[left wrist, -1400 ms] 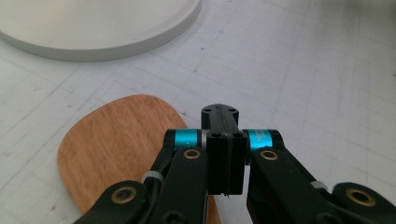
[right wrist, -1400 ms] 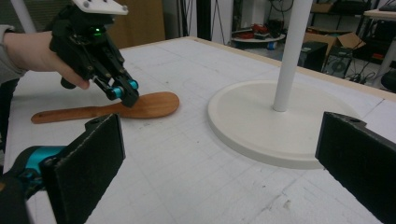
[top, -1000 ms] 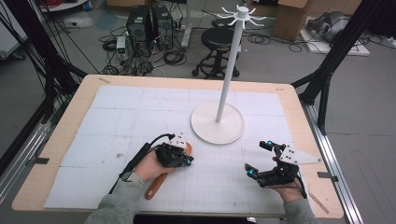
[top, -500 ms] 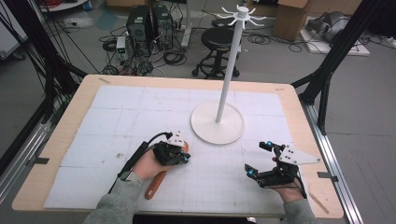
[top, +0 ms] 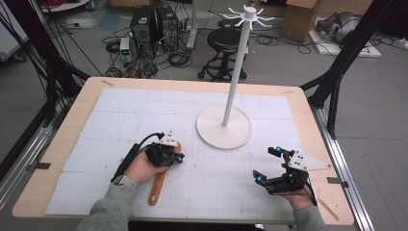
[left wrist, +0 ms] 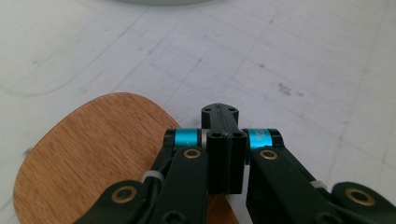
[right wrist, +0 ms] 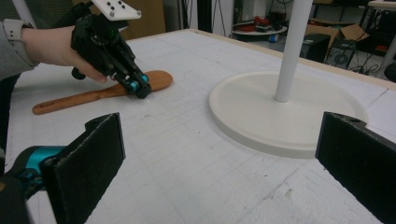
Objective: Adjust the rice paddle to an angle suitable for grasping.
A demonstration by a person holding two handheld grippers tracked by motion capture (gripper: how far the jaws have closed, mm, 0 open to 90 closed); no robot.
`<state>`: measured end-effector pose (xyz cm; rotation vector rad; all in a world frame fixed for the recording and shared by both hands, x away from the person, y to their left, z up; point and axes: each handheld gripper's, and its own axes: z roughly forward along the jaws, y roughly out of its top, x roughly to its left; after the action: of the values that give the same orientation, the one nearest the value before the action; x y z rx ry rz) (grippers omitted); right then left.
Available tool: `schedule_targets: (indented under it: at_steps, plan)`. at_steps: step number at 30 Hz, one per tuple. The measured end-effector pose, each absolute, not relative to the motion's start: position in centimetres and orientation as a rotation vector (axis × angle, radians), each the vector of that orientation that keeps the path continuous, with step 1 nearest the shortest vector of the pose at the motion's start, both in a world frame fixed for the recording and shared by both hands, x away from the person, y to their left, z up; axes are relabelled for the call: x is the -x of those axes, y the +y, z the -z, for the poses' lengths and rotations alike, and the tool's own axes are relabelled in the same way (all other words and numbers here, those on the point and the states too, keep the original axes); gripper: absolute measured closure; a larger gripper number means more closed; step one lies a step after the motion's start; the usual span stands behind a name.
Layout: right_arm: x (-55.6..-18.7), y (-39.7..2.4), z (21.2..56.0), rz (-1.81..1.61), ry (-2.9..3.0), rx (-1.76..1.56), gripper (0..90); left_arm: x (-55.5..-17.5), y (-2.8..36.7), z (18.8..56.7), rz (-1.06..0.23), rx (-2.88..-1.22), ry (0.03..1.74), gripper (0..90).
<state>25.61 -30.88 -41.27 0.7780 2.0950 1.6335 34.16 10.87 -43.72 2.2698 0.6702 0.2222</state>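
**Left claw slides over the spoon's blade**

Since the earlier frame the left claw [top: 179, 158] has shifted toward the white stand base [top: 224, 127], jaws together with nothing between them, above the wooden spoon [top: 159, 180], which lies flat on the desk [top: 57, 159] (blade [left wrist: 93, 154] beneath the jaws). The right claw [top: 267, 165] has stayed put, jaws wide apart, well apart from the spoon; the stand's pole [top: 235, 72] rises between them.

Grey floor [top: 385, 96] — black stool [top: 226, 41], cables [top: 178, 57]
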Motion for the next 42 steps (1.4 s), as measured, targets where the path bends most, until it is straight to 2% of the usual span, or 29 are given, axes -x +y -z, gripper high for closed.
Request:
schedule_targets:
  at_steps: [12, 18, 29, 36, 42]
  plan:
    - [-25.7, -30.7, 41.5, -1.62, 2.118, -0.773, 0.0, -33.3, 15.1, 43.9, -0.273, -2.237, 0.722, 89.8]
    - [-25.7, -30.6, 41.5, -1.617, 2.126, -0.777, 0.0, -32.4, 16.5, 43.8, -0.35, -2.267, 0.718, 89.8]
    - [-25.8, -30.5, 41.6, -1.603, 2.14, -0.763, 0.0, -30.4, 21.1, 44.3, -0.349, -2.177, 0.8, 89.9]
    - [-25.7, -30.5, 41.4, -1.617, 2.128, -0.771, 0.0, -29.4, 22.5, 44.1, -0.373, -2.095, 0.858, 89.9]
    - [-25.8, -30.9, 41.4, -1.638, 2.109, -0.785, 0.0, -26.8, 23.1, 43.3, -0.341, -2.086, 0.787, 89.8]
